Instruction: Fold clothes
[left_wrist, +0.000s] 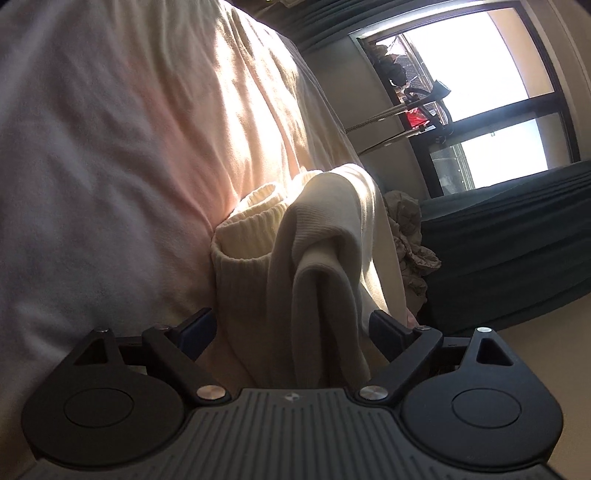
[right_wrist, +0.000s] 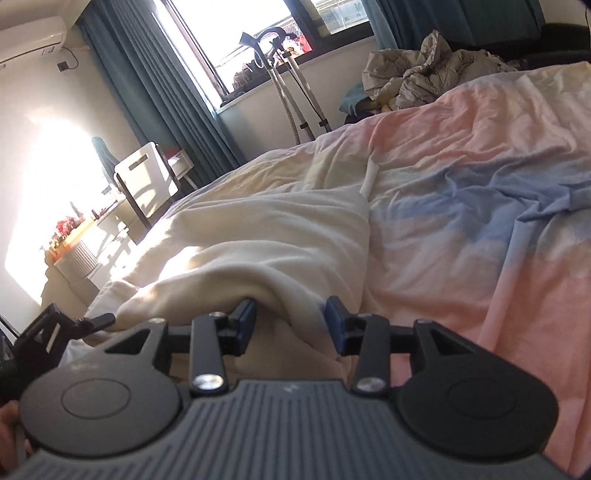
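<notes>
A cream knit sweater with a ribbed cuff lies bunched on the pastel bed sheet. My left gripper is open, its fingers wide apart with a fold of the sweater between them. In the right wrist view the same cream sweater lies spread on the pink and blue sheet. My right gripper is open, with a ridge of the sweater's edge between its fingers. I cannot tell whether either gripper's pads touch the cloth.
A crumpled grey garment lies at the bed's far edge by the window. Teal curtains, a garment steamer stand, a white chair and a bedside table stand left of the bed.
</notes>
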